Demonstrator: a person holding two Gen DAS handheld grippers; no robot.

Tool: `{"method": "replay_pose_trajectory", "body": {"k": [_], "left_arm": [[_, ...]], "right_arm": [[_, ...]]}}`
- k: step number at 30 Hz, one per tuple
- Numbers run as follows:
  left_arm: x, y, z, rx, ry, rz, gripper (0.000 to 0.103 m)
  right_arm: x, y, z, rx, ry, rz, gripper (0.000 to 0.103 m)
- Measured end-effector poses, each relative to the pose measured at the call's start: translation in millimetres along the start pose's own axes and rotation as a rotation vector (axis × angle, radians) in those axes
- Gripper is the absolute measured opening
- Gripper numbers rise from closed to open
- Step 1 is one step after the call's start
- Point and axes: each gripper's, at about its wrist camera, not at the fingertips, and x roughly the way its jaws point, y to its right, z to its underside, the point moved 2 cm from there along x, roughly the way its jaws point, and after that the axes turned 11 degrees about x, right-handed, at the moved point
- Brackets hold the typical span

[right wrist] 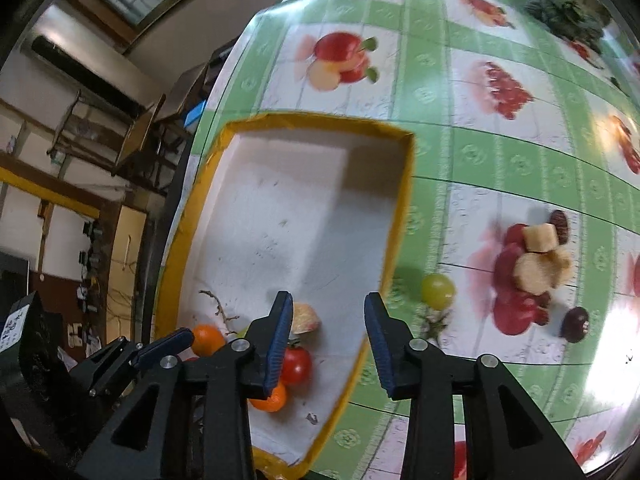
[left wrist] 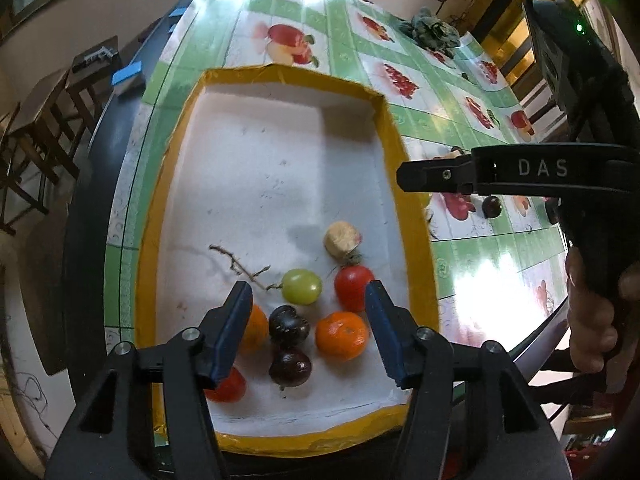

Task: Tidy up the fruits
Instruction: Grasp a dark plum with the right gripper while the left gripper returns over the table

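Both claws point steeply downward with jaws parted and empty, the left claw wider than the right claw.

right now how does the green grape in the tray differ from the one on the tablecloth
The tray grape lies inside the tray, crowded by other fruit, with a bare stem beside it. The cloth grape lies outside the tray, alone on the tablecloth. Both are round, pale green and ungripped.

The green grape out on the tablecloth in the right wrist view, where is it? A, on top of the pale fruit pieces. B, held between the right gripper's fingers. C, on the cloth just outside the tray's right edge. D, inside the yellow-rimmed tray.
C: the green grape lies on the tablecloth beside the tray, just outside its yellow rim, clear of the right gripper.
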Motion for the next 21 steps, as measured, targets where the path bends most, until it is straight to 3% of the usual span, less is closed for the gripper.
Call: {"method": "replay_pose_trajectory", "body": {"k": [6, 21], "left_arm": [[-0.4, 20.0, -12.3, 0.044, 0.005, 0.010, 0.062], [9.8, 72.3, -37.3, 0.104, 0.005, 0.045, 0.063]], "right_arm": [[-12.7, 33.0, -4.8, 0.064, 0.018, 0.005, 0.039], [-49.8, 152.1, -11.2, 0.246, 0.072, 0.099, 0.041]]}}
